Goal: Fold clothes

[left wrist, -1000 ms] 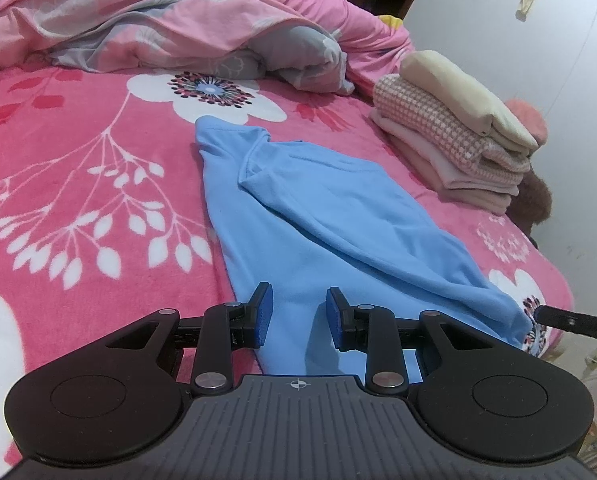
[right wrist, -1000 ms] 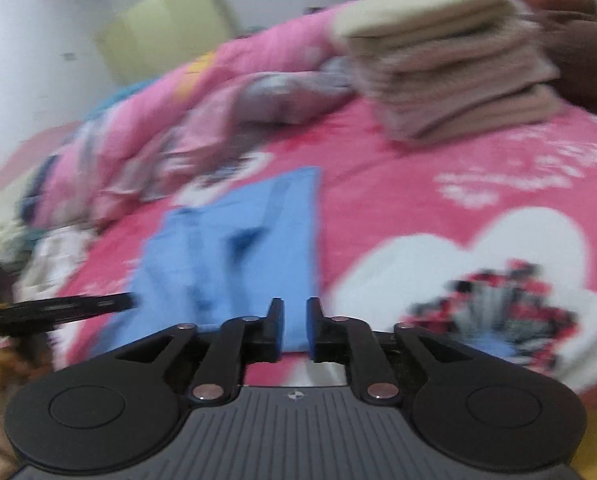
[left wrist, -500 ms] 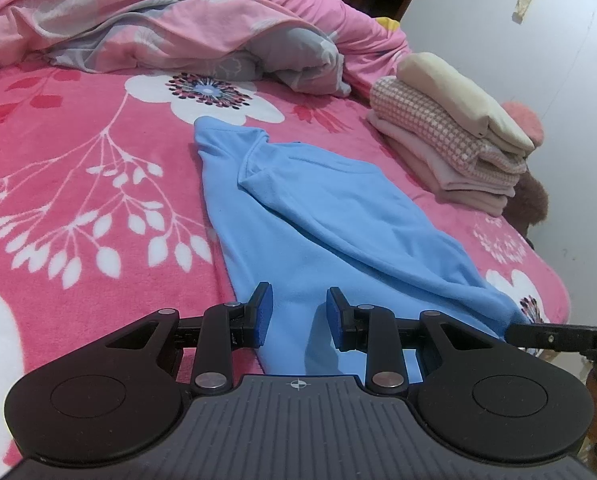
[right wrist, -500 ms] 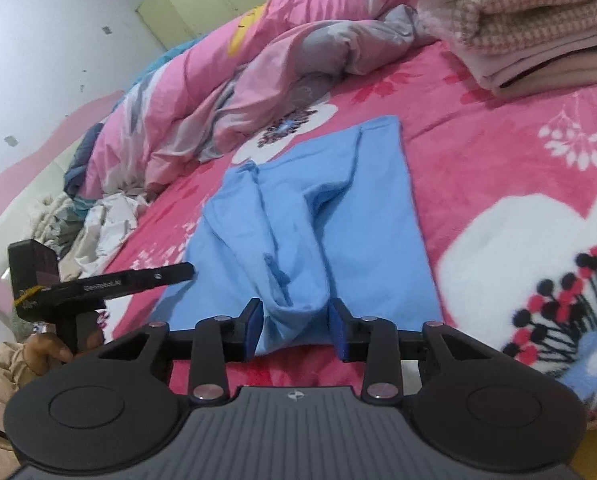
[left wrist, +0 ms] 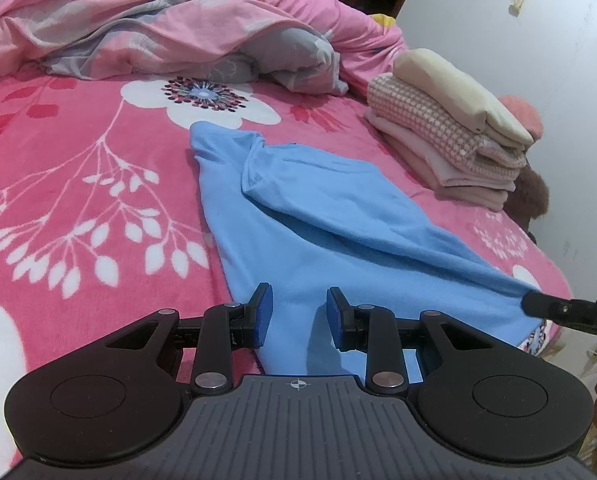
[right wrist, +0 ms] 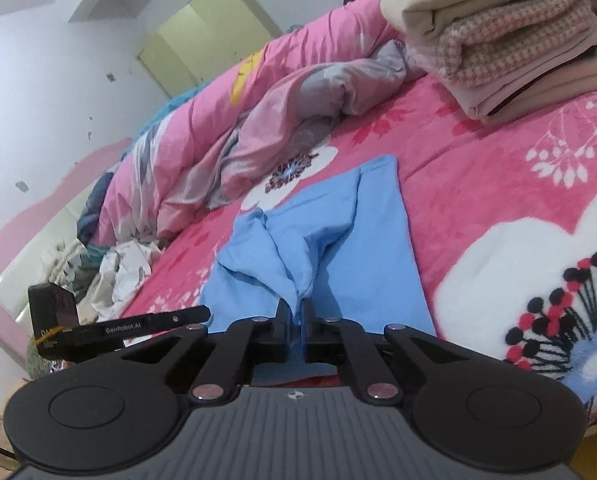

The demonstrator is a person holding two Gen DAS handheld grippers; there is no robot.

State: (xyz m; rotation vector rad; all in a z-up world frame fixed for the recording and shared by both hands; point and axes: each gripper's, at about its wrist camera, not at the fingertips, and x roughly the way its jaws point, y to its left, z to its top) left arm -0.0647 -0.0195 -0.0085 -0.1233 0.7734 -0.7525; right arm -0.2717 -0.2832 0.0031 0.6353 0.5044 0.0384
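Since the earlier frames, the right gripper (right wrist: 294, 312) has closed its jaws; half a second ago they stood apart around a bunched edge of the blue garment (left wrist: 318, 216), and now they pinch this fold between the pads. Cloth rises from the blanket into the jaws in a small peak. On the left side almost nothing has changed.

Largest in both views is the bed with a pink flower blanket (left wrist: 78, 168), which has white leaves and big white blossoms printed on it. At the far side lies a crumpled pink and grey quilt (left wrist: 170, 28), pushed together in a long heap. The blue garment lies on the blanket in the middle, partly flat, with one long fold running across it toward the near right corner. That corner is the part held by the right gripper, whose black tip (left wrist: 538, 304) shows at the right edge of the left wrist view.

A stack of folded clothes (left wrist: 446, 132), cream on top, then checked pink, then pale pink, sits near the wall, well apart from the garment.

The left gripper (left wrist: 298, 312) hovers over the near edge of the garment with its jaws narrowly apart, and its blue pads (left wrist: 263, 312) press on nothing.
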